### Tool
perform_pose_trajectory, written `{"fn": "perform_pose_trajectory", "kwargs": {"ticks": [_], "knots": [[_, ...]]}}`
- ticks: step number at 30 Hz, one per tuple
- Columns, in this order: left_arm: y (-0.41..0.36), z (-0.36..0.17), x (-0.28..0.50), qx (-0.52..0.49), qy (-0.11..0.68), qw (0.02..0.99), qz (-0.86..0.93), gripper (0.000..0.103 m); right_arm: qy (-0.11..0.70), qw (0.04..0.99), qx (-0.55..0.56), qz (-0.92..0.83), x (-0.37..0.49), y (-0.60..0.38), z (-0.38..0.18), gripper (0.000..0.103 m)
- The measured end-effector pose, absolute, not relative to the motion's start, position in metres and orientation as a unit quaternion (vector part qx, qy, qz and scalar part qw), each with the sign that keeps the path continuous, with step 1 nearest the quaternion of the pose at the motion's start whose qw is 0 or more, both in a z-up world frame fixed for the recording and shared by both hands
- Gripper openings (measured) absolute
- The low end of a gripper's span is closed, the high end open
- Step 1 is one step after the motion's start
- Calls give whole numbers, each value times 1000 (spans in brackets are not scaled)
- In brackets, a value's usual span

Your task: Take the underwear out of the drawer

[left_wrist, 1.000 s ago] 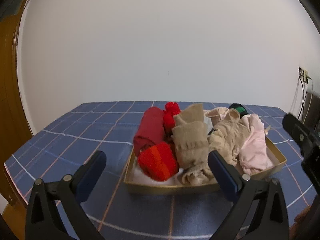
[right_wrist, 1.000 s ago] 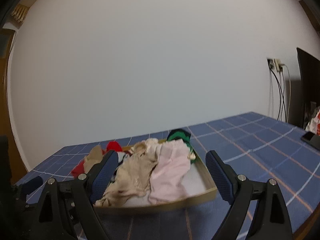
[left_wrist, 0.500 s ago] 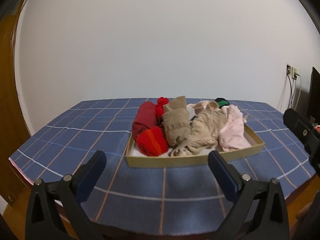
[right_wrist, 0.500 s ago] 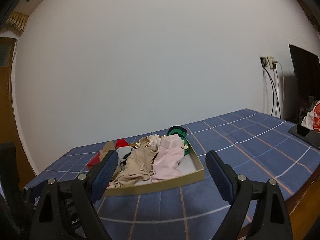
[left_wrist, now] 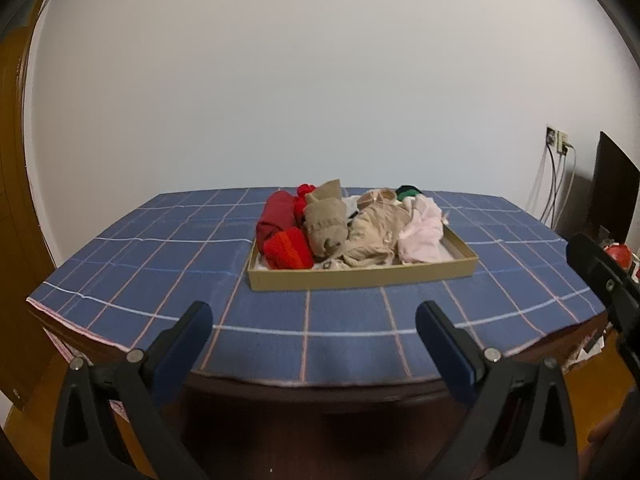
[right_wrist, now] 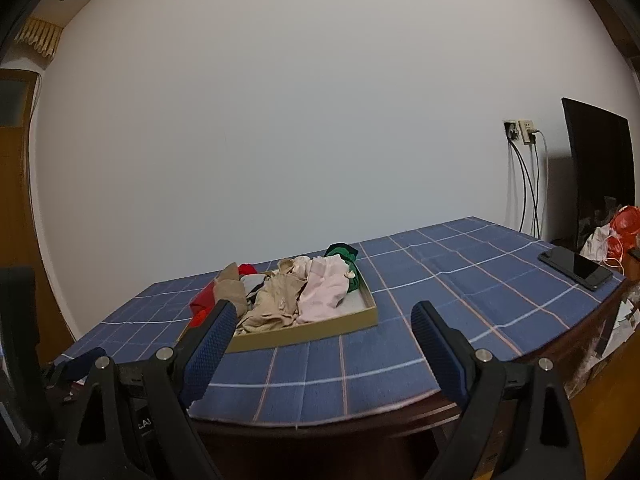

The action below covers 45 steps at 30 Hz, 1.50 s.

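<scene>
Both hand-held grippers (left_wrist: 314,330) (right_wrist: 320,330) gape wide, empty; only the right wrist view shows the phone (right_wrist: 575,268).

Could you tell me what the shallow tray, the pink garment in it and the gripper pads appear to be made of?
The shallow tray looks like matte tan cardboard: flat, thin walls with sharp folded corners. The pink garment seems a soft, thin knit fabric, as it lies crumpled in loose folds. The left gripper and right gripper carry dark blue pads with a fine grid texture, probably rubber, on black frames that look like plastic.
</scene>
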<state>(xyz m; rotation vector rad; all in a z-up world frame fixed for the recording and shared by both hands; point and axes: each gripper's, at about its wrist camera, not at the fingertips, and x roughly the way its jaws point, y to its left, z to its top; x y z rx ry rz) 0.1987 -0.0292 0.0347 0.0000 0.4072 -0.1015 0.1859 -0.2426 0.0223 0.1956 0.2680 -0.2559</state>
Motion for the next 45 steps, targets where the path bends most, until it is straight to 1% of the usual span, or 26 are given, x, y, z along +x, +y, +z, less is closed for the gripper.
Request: {"fn": "perform_pose_trajectory", "kwargs": {"ticks": [21, 33, 45], "knots": [[-11, 39, 109, 24, 187, 980, -58, 103, 121, 984, 58, -118, 100, -203, 43, 91], [2, 40, 92, 25, 190, 981, -38, 103, 102, 987, 64, -108, 81, -189, 47, 91], [0, 41, 79, 40, 183, 982, -31, 103, 109, 987, 63, -104, 71, -187, 45, 92]]}}
